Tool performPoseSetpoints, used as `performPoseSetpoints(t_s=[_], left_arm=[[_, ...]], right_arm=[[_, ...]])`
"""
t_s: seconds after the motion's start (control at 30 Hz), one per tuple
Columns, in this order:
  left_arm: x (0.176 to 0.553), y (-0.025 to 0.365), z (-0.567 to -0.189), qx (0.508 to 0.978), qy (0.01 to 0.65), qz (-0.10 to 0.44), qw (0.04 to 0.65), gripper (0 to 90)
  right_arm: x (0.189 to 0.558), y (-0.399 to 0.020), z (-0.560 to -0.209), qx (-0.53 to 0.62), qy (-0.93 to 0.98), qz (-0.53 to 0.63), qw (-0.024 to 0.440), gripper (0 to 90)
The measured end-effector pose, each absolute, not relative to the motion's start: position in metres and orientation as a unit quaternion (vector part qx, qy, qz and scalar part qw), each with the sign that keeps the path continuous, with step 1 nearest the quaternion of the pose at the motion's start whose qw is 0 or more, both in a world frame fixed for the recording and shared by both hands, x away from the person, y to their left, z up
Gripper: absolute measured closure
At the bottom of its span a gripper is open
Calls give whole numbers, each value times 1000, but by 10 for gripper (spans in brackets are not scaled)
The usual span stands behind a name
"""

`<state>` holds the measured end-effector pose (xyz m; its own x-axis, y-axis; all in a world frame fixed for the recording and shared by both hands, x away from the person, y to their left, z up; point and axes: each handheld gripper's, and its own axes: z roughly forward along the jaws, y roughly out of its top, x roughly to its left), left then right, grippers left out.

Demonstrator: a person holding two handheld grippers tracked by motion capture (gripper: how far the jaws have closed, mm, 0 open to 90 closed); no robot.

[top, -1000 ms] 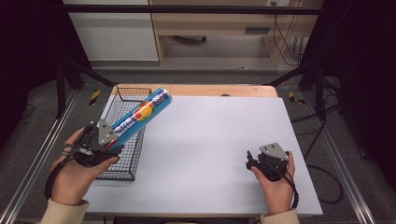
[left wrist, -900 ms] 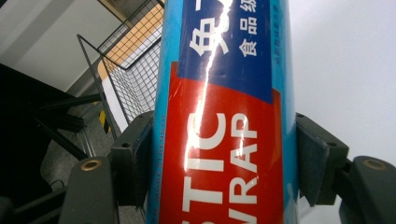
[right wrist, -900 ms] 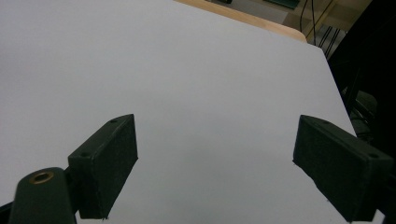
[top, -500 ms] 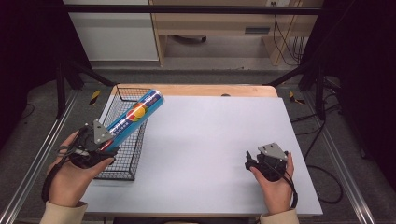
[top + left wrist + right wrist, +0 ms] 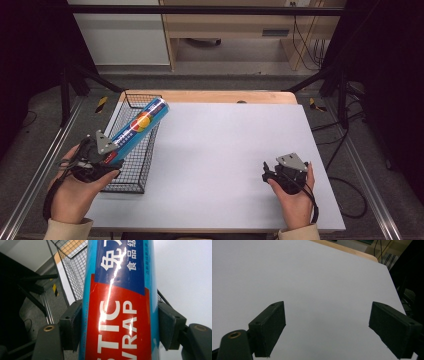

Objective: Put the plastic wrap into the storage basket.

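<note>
Left claw (image 5: 120,322) clamps glossy blue tube (image 5: 137,127) | right claw (image 5: 327,332) wide, empty

In the left gripper view, the tube (image 5: 120,300) runs off the picture at 12 and 6 o'clock, so both ends are cut off and its lettering reads only in part. It hides much of the wire basket (image 5: 72,267) behind it. In the high view, the small print on the tube (image 5: 139,127) is too small to read.
</note>
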<state>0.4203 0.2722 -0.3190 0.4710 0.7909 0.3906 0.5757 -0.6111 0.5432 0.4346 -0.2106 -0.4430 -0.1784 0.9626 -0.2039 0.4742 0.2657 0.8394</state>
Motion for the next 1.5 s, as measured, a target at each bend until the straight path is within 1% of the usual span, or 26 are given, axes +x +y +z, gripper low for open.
performPoseSetpoints(t_s=[0.73, 1.0, 1.23, 1.37, 1.5], left_arm=[[438, 282, -336, 831, 465, 283, 117, 320], [444, 278, -344, 827, 481, 268, 112, 321], [450, 276, -345, 820, 494, 267, 107, 321], [454, 276, -346, 819, 499, 267, 91, 321], [456, 278, -350, 821, 503, 251, 98, 321]], right_arm=[[436, -210, -442, 513, 700, 327, 374, 142], [436, -211, -442, 514, 698, 329, 373, 142], [436, -211, -441, 516, 698, 331, 371, 143], [435, -211, -441, 515, 698, 332, 370, 142], [436, -212, -441, 516, 697, 334, 368, 143]])
